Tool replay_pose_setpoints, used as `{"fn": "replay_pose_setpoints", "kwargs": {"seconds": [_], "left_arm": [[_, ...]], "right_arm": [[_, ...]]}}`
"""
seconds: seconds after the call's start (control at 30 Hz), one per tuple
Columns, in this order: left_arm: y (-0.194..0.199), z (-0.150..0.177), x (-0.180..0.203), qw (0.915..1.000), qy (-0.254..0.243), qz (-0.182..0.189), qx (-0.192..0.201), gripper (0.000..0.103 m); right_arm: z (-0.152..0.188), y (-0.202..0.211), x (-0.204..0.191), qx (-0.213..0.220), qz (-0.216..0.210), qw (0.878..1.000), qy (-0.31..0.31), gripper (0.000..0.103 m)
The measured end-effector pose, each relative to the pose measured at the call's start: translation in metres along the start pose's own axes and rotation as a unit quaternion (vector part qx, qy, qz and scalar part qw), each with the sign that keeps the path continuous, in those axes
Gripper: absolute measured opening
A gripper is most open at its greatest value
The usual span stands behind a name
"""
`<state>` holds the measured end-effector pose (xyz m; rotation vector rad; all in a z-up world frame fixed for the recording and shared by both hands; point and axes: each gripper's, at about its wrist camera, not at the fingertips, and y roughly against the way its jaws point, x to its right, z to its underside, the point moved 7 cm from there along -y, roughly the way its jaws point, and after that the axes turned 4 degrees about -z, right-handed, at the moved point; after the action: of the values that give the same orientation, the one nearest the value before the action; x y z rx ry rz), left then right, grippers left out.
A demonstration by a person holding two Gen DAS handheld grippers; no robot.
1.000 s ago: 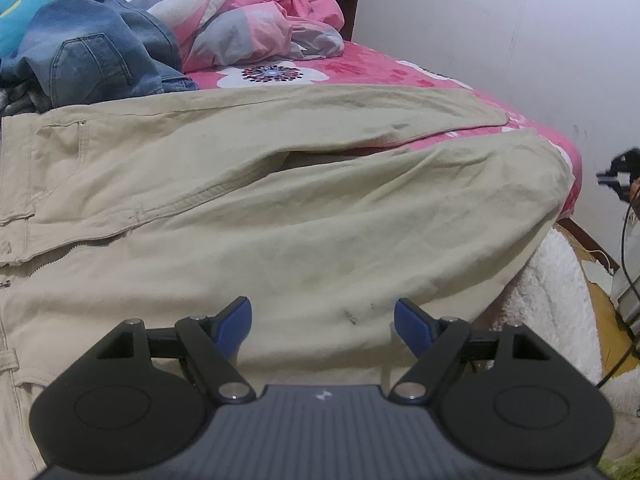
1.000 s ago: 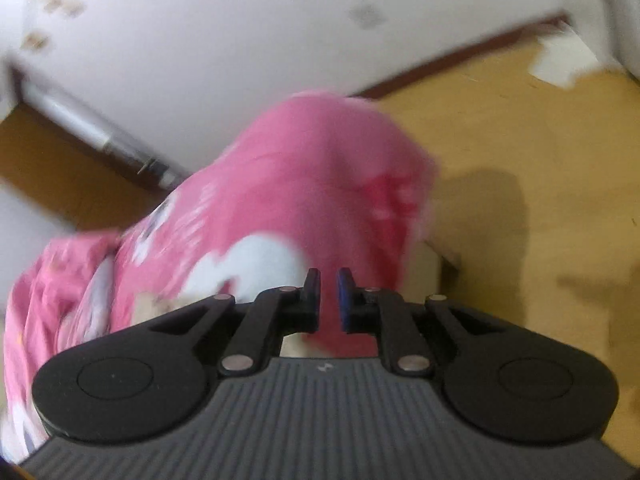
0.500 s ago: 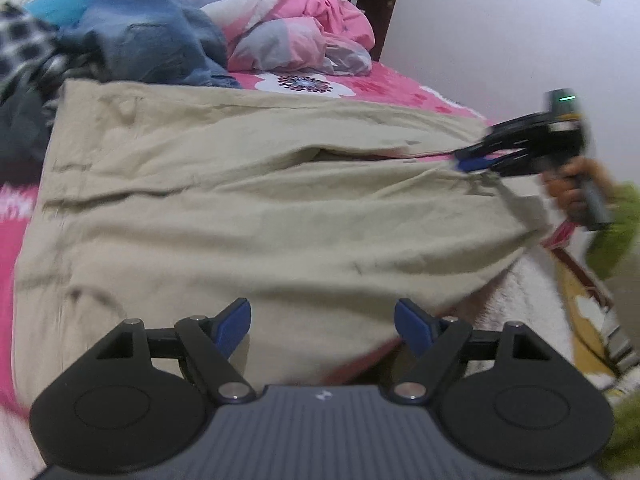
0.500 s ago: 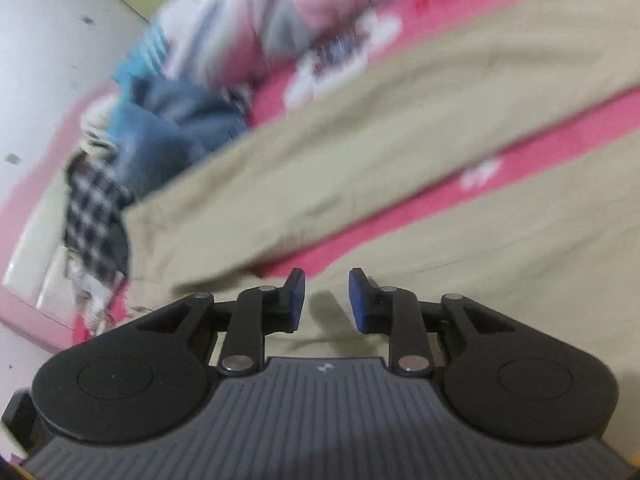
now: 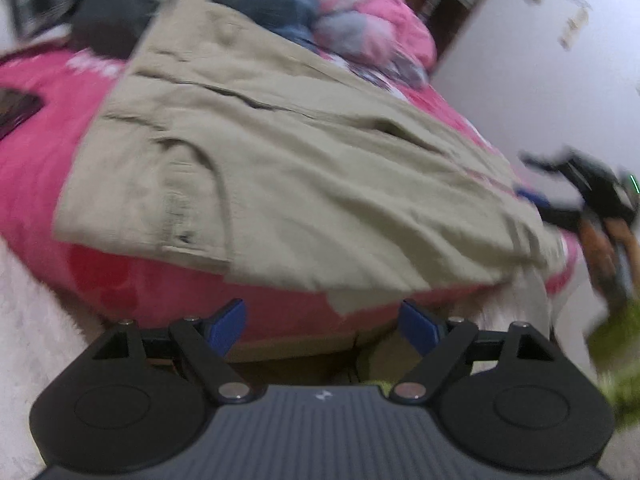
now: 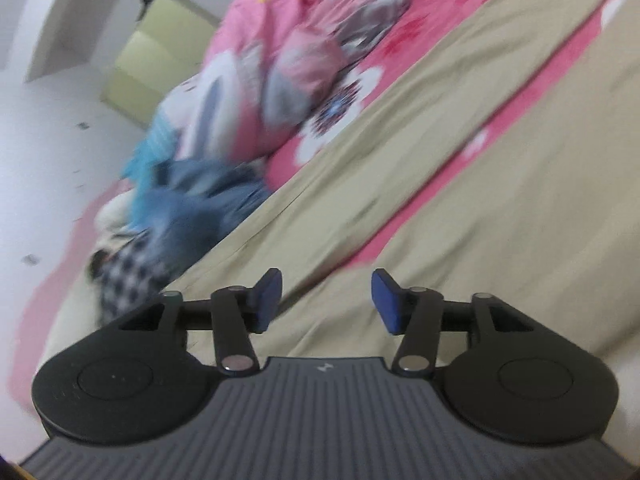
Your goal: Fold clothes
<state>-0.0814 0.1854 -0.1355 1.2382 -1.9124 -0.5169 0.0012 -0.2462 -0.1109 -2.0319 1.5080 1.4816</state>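
Beige trousers (image 5: 280, 168) lie spread flat on a pink floral bed (image 5: 36, 128), waistband to the left, legs running right. My left gripper (image 5: 323, 322) is open, below the bed's near edge, holding nothing. In the right wrist view the trousers (image 6: 500, 216) show two legs with a strip of pink sheet between them. My right gripper (image 6: 326, 300) hovers open just above the fabric, empty. The left wrist view also shows the right gripper (image 5: 560, 188), blurred, by the leg ends with a hand behind it.
A heap of clothes sits at the head of the bed: blue jeans (image 6: 208, 196), a checked garment (image 6: 128, 276) and a pink quilt (image 6: 304, 40). A white wall (image 5: 540, 60) stands to the right. A white fluffy rug (image 5: 32, 344) lies below the bed edge.
My left gripper has dropped back and down from over the trousers to below the bed edge. My right gripper has swung in over the trouser legs and its jaws have spread wide.
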Motion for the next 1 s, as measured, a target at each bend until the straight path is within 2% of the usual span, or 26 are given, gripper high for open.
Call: {"fn": "replay_pose_setpoints", "kwargs": {"seconds": [0.1, 0.2, 0.33, 0.4, 0.5, 0.6, 0.73, 0.9, 1.0], "left_arm": [[0.004, -0.004, -0.014, 0.9993, 0.026, -0.006, 0.028, 0.084], [0.007, -0.006, -0.024, 0.9978, 0.045, -0.005, 0.049, 0.083], [0.009, -0.009, -0.033, 0.9945, 0.078, 0.015, 0.069, 0.083], [0.009, -0.010, -0.035, 0.9931, 0.088, 0.021, 0.075, 0.083], [0.008, -0.012, -0.036, 0.9916, 0.096, 0.026, 0.082, 0.083], [0.007, -0.013, -0.037, 0.9901, 0.104, 0.031, 0.090, 0.083], [0.007, -0.015, -0.038, 0.9876, 0.112, 0.042, 0.101, 0.083], [0.012, -0.018, -0.038, 0.9835, 0.118, 0.067, 0.120, 0.083], [0.015, -0.020, -0.038, 0.9805, 0.121, 0.083, 0.130, 0.083]], "right_arm": [[0.035, 0.011, -0.012, -0.038, -0.052, 0.998, -0.025, 0.053], [0.071, 0.017, -0.016, -0.092, -0.093, 0.988, -0.078, 0.056], [0.121, 0.011, -0.011, -0.157, -0.107, 0.969, -0.161, 0.059], [0.140, 0.001, -0.008, -0.177, -0.099, 0.961, -0.186, 0.059], [0.158, -0.017, -0.012, -0.202, -0.097, 0.954, -0.200, 0.061], [0.173, -0.033, -0.014, -0.228, -0.077, 0.951, -0.193, 0.062], [0.181, -0.042, -0.010, -0.235, -0.055, 0.951, -0.194, 0.063], [0.173, -0.044, -0.008, -0.199, -0.093, 0.947, -0.233, 0.064], [0.168, -0.043, -0.008, -0.179, -0.102, 0.948, -0.244, 0.064]]}}
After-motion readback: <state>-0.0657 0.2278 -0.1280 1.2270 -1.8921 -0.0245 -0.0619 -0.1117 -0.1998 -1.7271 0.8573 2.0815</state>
